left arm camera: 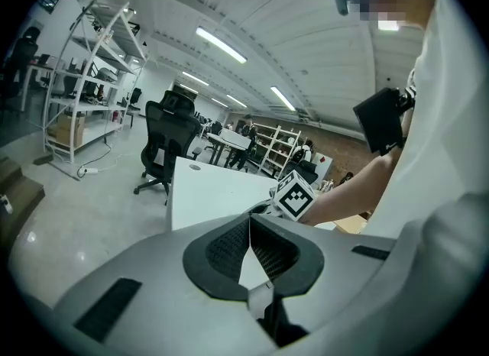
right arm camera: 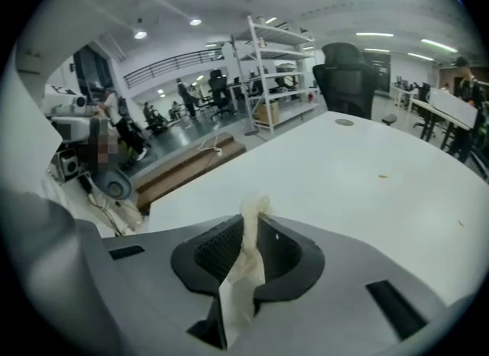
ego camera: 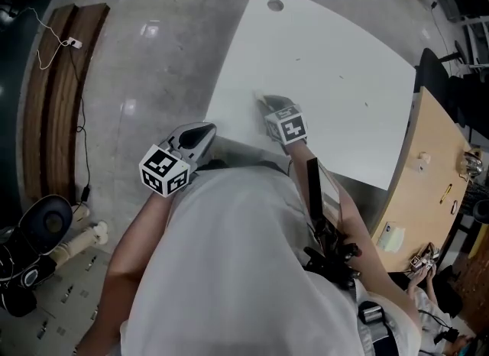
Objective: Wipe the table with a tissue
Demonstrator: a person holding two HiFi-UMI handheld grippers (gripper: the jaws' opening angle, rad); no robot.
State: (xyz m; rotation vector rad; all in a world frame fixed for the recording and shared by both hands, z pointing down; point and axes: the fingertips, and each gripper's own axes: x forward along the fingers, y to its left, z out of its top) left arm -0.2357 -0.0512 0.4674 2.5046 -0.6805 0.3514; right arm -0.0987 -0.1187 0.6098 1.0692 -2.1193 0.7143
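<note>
The white table (ego camera: 328, 79) fills the upper middle of the head view. My right gripper (ego camera: 267, 104) reaches over its near left edge, pointing down at the top. It is shut on a crumpled cream tissue (right arm camera: 246, 270), which sticks out past the fingertips (ego camera: 260, 98) close to the table surface (right arm camera: 367, 186). My left gripper (ego camera: 205, 129) hangs off the table's near left corner, over the floor. Its jaws (left arm camera: 250, 221) meet at the tips with nothing between them. In the left gripper view, the right gripper's marker cube (left arm camera: 294, 195) shows just beyond, over the table (left arm camera: 206, 194).
A round cable hole (ego camera: 275, 4) sits at the table's far corner. A black office chair (left arm camera: 164, 137) stands behind the table. A wooden desk (ego camera: 435, 163) adjoins the table's right side. Wooden boards (ego camera: 61, 79) lie on the floor at left. A metal shelf rack (left arm camera: 92, 79) stands further left.
</note>
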